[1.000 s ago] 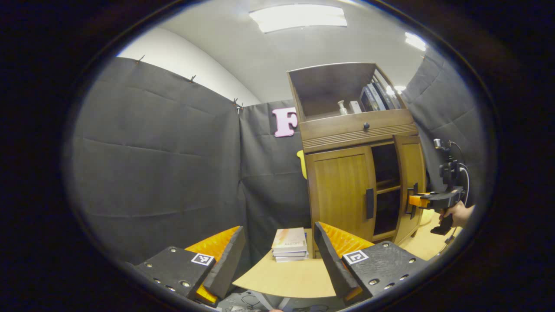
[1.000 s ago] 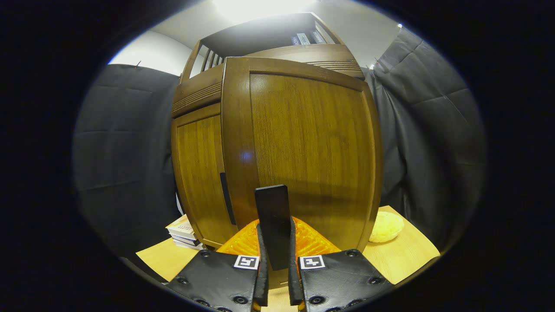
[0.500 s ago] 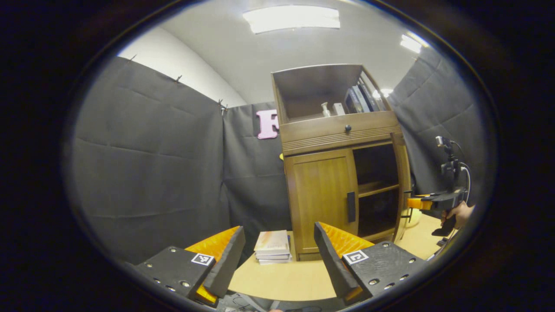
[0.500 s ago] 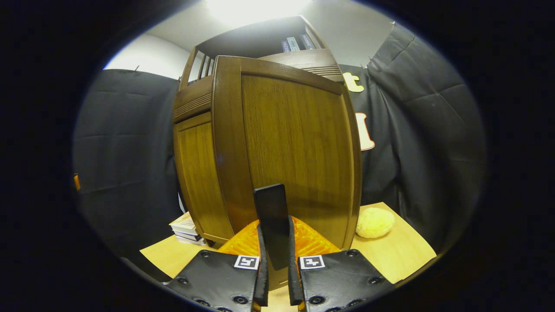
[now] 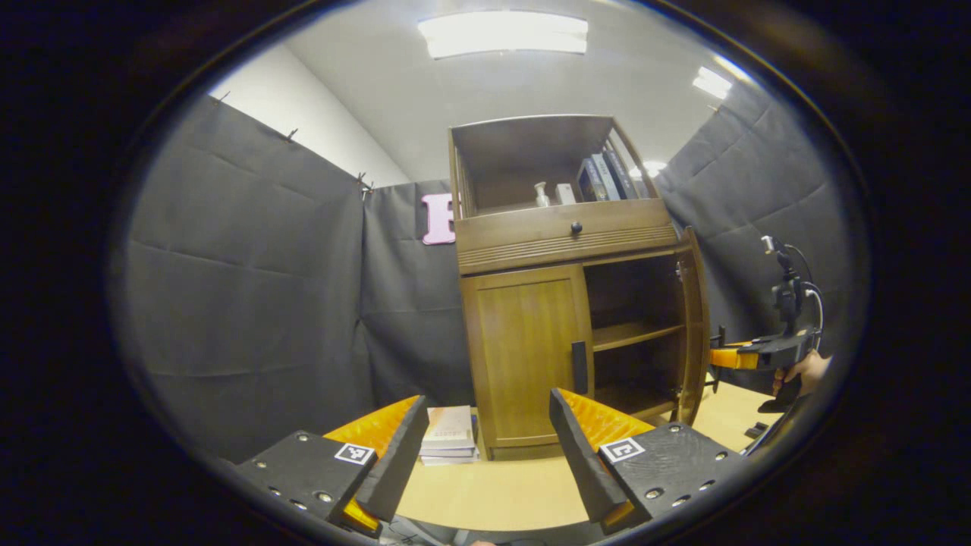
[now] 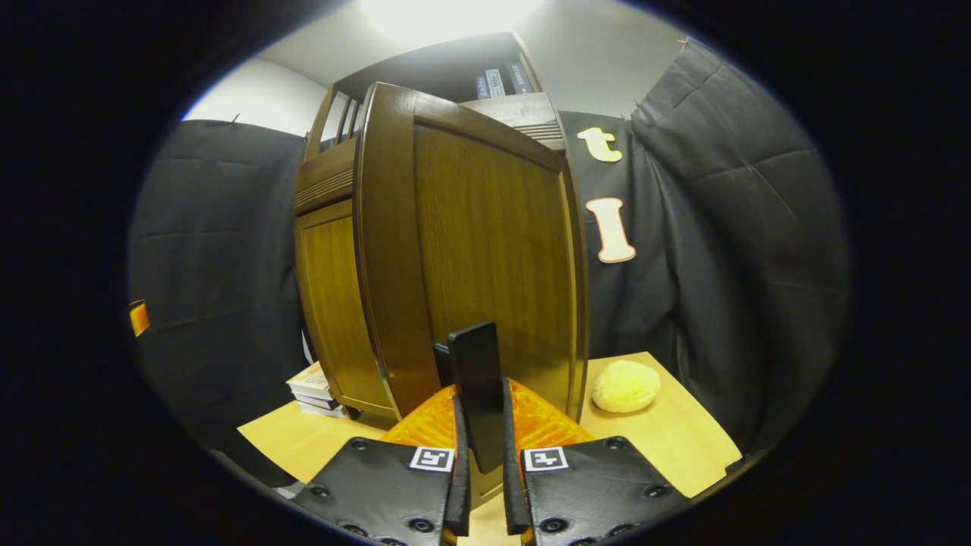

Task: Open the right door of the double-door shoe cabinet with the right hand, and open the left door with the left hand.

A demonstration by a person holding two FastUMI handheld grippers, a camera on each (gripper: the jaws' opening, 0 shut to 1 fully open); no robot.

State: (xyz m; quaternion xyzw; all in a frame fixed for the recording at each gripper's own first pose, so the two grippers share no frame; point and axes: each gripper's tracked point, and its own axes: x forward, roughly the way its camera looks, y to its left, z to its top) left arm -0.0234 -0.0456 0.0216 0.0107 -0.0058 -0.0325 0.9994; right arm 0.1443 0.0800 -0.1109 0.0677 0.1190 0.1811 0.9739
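A: Right gripper view: the right door [image 6: 485, 243] covers the cabinet interior. The lower end of its handle [image 6: 476, 394] sits between the right gripper [image 6: 482, 485] fingers, out of sight.

B: Left gripper view: the stack of books [image 5: 449, 434] is partly behind the left gripper [image 5: 485, 447] finger. Hand [image 5: 804, 371] cut off at the edge; items on the top shelf [image 5: 546, 193] too small to identify.

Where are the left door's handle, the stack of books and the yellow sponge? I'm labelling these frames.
left door's handle [image 5: 579, 367], left gripper view, middle of the bar.
stack of books [image 5: 449, 429], left gripper view, top cover.
yellow sponge [image 6: 625, 386], right gripper view, its centre.
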